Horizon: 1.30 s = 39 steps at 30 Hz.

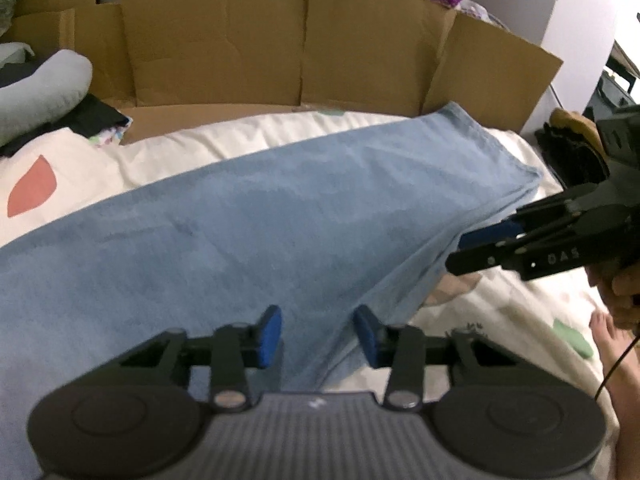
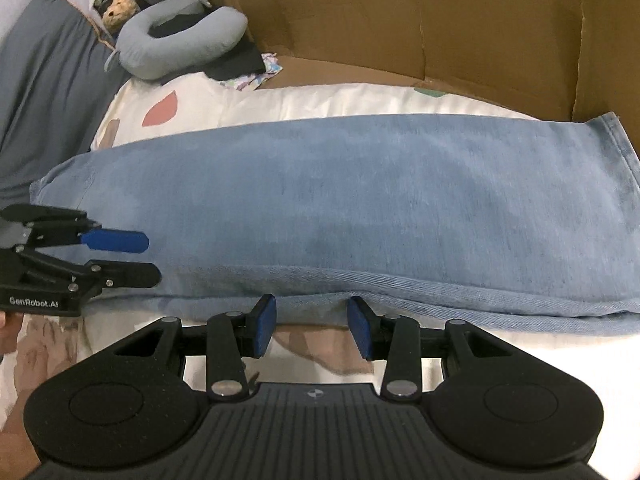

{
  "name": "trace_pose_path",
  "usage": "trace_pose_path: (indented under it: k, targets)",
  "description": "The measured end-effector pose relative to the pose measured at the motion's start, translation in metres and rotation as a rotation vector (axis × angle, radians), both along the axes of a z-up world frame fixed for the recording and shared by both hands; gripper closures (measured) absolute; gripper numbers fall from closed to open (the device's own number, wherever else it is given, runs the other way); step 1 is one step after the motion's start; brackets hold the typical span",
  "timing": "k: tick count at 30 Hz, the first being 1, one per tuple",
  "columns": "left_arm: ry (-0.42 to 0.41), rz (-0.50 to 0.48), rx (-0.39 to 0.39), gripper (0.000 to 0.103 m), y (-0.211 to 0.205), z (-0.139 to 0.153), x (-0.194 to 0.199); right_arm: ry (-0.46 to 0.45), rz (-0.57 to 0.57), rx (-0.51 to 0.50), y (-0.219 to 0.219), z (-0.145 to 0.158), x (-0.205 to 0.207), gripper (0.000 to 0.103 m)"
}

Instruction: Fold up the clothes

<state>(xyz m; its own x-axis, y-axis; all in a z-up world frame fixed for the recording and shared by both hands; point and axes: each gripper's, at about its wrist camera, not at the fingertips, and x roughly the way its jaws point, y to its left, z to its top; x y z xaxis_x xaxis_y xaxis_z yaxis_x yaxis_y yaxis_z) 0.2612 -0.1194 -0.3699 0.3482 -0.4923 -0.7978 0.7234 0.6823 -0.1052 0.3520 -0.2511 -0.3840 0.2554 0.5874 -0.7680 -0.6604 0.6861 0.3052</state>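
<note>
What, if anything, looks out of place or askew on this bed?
Little stands out. The jeans lie flat and folded lengthwise on the sheet; only the lower layer peeks out along the near edge, so the layers are not flush. Clutter sits at the bed's far corner: a neck pillow on dark clothes, and a plush toy.

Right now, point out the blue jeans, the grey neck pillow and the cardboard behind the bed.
blue jeans (image 2: 360,200): right wrist view, middle of the folded leg.
grey neck pillow (image 2: 176,52): right wrist view, front curve.
cardboard (image 1: 224,40): left wrist view, flat upright panel.
</note>
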Motion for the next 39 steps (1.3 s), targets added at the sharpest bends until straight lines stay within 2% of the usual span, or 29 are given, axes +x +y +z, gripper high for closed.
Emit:
trace_pose_path:
  k: [5,8,10,12,15,17,19,20,21,25,30,35,39]
  targets:
    - [-0.009,-0.003,0.013,0.08,-0.001,0.0,0.003,0.014,0.074,0.027,0.012,0.007,-0.01,0.056]
    - [0.001,-0.014,0.007,0.08,0.0,0.0,0.001,0.013,0.101,0.018,0.02,0.006,-0.014,0.056]
    - [0.004,-0.027,-0.005,0.073,0.0,0.001,-0.002,0.004,0.107,0.009,0.021,0.004,-0.015,0.056]
    - [0.01,-0.055,-0.009,0.042,-0.001,0.001,-0.007,0.007,0.096,0.007,0.019,0.003,-0.013,0.056]
    - [-0.005,-0.098,0.015,0.038,-0.008,-0.004,-0.016,0.003,0.069,0.01,0.018,0.002,-0.008,0.056]
    - [-0.019,-0.117,0.05,0.044,-0.013,-0.011,-0.02,-0.002,0.056,0.014,0.019,0.002,-0.005,0.056]
    - [-0.019,-0.118,0.075,0.063,-0.014,-0.018,-0.019,-0.003,0.055,0.014,0.021,0.001,-0.003,0.056]
    - [-0.005,-0.11,0.077,0.078,-0.012,-0.021,-0.016,-0.003,0.057,0.011,0.023,0.0,-0.003,0.056]
    - [0.007,-0.099,0.072,0.089,-0.01,-0.022,-0.014,-0.003,0.059,0.007,0.024,-0.001,-0.003,0.056]
    - [-0.036,-0.095,0.059,0.096,-0.008,-0.014,-0.014,0.01,0.059,-0.008,0.025,-0.006,-0.005,0.056]
    - [-0.043,-0.071,0.037,0.097,-0.008,-0.008,-0.011,0.005,0.053,-0.036,0.027,-0.014,-0.006,0.056]
    - [-0.05,-0.071,0.032,0.097,-0.008,-0.008,-0.013,0.016,0.027,-0.017,0.033,-0.017,0.001,0.056]
    - [-0.046,-0.076,0.03,0.097,-0.007,-0.01,-0.014,-0.008,0.108,-0.055,0.041,-0.028,-0.021,0.056]
